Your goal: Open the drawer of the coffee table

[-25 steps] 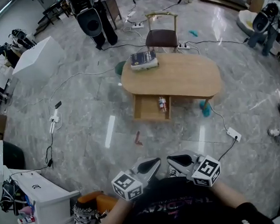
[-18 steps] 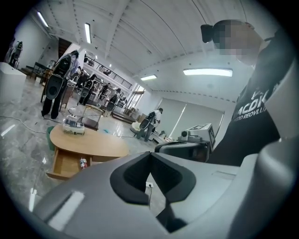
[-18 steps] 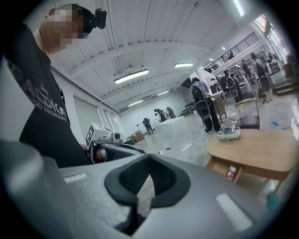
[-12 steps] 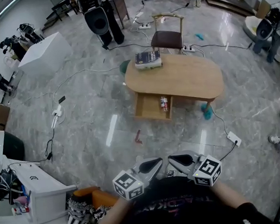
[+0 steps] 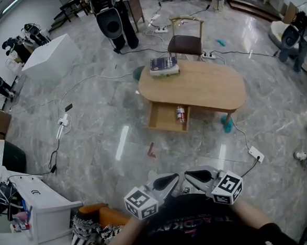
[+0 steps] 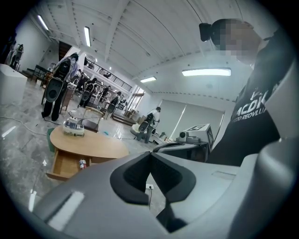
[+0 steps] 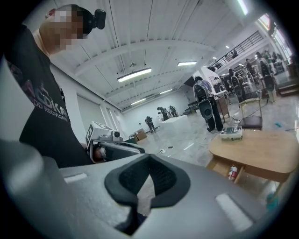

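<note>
The drawer [image 5: 163, 118] of the table [image 5: 206, 87] is seen already pulled out from under the table's near edge, and a small bottle [image 5: 179, 114] is lying inside it, towards its right side. The table is set well apart from the person, across open floor. The left hand-held gripper [image 5: 169, 179] and the right hand-held gripper [image 5: 191, 175] are held side by side close to the person's torso. Each has its jaws pressed together, and nothing is pinched between them. Nothing is being touched. The opening step is judged complete. Should the drawer need drawing out further, the table would first have to be approached and one pair of jaws spread.
</note>
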A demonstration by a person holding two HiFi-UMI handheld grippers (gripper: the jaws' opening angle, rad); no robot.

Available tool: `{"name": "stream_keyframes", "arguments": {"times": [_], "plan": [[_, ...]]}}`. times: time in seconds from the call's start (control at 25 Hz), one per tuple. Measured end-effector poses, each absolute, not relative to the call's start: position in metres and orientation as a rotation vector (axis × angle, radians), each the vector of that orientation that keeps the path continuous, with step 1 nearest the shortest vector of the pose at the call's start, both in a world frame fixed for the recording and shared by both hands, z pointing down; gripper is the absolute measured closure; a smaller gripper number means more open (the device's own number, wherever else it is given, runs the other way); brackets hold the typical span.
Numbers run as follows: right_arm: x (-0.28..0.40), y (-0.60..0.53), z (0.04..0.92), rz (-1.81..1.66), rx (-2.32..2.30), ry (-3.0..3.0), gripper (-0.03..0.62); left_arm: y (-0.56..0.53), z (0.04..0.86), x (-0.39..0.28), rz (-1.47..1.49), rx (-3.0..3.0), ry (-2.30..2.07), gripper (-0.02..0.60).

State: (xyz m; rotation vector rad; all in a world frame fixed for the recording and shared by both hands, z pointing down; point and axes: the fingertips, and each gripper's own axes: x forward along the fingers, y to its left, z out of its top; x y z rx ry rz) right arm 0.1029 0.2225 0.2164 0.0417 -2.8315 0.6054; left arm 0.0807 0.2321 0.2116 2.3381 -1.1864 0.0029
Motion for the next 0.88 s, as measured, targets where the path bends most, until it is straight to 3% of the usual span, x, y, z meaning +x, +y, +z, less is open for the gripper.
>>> {"name": "stream_keyframes", "arguments": {"times": [0.88], "plan": [[0.1006, 0.2187, 0.2177, 0.606, 0.032, -2.824, 0.592, 0.2269, 0.2116, 0.0811, -0.001, 2.339, -1.185, 0.575]]}}
